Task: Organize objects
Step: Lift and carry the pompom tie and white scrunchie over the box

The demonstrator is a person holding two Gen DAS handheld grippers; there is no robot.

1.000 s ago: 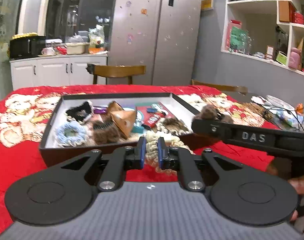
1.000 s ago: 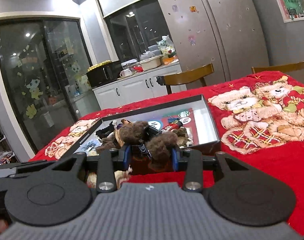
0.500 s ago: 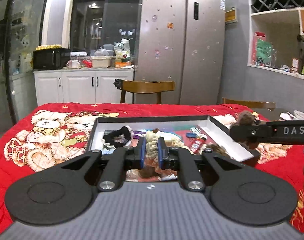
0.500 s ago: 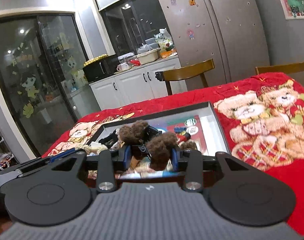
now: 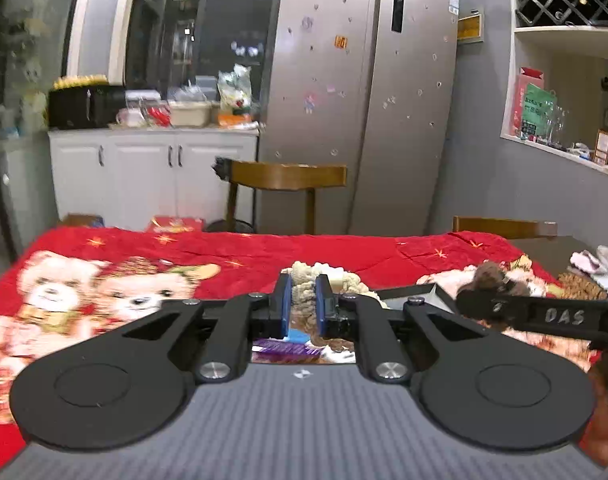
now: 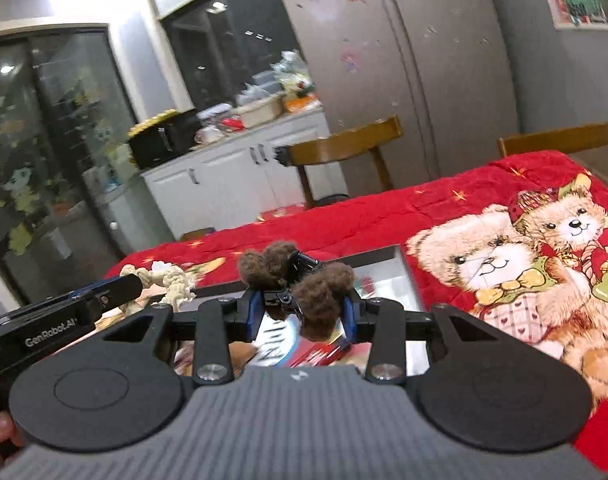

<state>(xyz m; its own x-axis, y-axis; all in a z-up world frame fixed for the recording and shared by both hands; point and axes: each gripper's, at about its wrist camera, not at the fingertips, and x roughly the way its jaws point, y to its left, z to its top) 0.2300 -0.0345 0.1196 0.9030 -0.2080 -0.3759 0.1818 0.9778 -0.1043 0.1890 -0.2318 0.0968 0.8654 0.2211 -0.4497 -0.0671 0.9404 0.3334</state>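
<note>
Above the box [image 6: 403, 276], left fingers [image 5: 302, 300] clamping a cream scrunchie [image 5: 304, 280], right fingers [image 6: 302, 314] a brown clip [image 6: 319, 292].

A red blanket [image 6: 343, 220] printed with tan teddy bears, a cream scrunchie [image 5: 304, 280], a brown fuzzy clip [image 6: 319, 292].

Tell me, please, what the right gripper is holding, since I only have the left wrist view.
Observer: The right gripper is shut on a brown fuzzy hair clip; a black clasp sits between its two pompoms.
Operator: Where is the box from there?
Observer: The open box shows just below and behind that gripper.
Operator: And my own load?
Observer: From the side, the cream scrunchie sticks out well past the tip of the left gripper.
</note>
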